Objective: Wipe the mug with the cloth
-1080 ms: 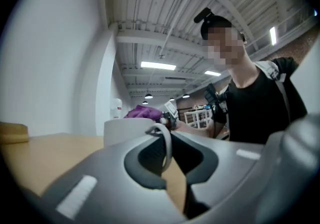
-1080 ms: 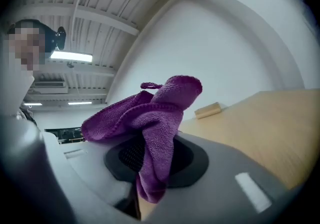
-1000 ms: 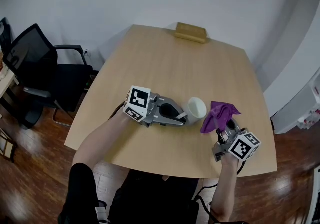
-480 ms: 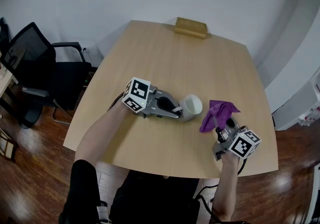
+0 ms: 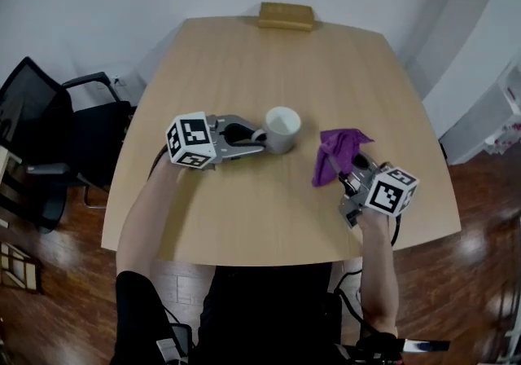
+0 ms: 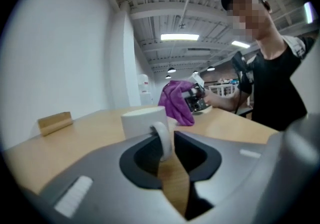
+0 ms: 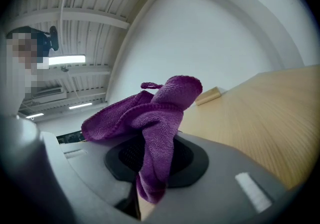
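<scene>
A white mug stands upright on the wooden table, left of centre. My left gripper reaches it from the left with the mug's handle between its jaws. The jaws are opening, and a gap of bare wood shows beside the handle. To the right, my right gripper is shut on a purple cloth, which bunches up above its jaws. In the right gripper view the cloth hangs down into the gripper. The cloth is a short way from the mug and does not touch it.
A small wooden block lies at the table's far edge. A black office chair stands off the left side. A white cabinet is off to the right. The table's near edge runs just in front of both grippers.
The mug was tilted at the left gripper's tip and now stands upright on the table. The right gripper still holds the cloth beside it. The head camera has shifted.
</scene>
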`<state>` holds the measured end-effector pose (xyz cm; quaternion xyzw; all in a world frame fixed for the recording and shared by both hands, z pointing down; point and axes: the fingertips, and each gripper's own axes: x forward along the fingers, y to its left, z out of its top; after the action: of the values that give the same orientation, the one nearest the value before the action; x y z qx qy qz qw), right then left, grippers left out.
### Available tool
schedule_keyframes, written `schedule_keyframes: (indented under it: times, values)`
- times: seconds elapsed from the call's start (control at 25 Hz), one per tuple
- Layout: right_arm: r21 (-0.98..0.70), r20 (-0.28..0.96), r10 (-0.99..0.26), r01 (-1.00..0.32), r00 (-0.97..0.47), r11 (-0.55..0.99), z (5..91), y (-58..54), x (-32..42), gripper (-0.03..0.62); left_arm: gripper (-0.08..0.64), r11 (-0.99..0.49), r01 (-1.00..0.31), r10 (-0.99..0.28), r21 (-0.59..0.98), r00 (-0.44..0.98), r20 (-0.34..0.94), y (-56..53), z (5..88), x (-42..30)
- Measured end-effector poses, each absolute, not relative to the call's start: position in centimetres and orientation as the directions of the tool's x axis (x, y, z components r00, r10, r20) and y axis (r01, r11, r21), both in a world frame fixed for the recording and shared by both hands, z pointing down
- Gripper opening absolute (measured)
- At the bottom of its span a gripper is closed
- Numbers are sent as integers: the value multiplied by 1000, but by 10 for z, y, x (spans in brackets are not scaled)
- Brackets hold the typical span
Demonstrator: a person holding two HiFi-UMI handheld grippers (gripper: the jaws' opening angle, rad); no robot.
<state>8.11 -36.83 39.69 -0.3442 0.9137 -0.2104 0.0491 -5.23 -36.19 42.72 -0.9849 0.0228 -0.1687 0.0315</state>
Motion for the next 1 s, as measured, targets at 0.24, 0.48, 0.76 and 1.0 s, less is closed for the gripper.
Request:
schedule_keyframes:
  times: [0.24, 0.48, 0.76, 1.0]
  values:
    - [-475, 62, -592, -545, -804, 691, 398, -380, 59, 81, 141, -973, -169, -218, -156, 894, 391, -375, 429, -66]
    - [-497, 61, -577, -526, -815, 690, 394, -364, 70, 81, 147, -970, -201, -239, -138, 894, 380, -378, 426, -61]
    - [-505, 68, -621, -564, -781, 653, 402, -352, 99, 81, 193, -913, -375, -408, -160, 841, 355, -410, 433, -48]
    - [-518, -9, -542, -460, -841, 722, 406, -391, 46, 81, 189, -817, -551, -574, -169, 751, 325, -452, 432, -117]
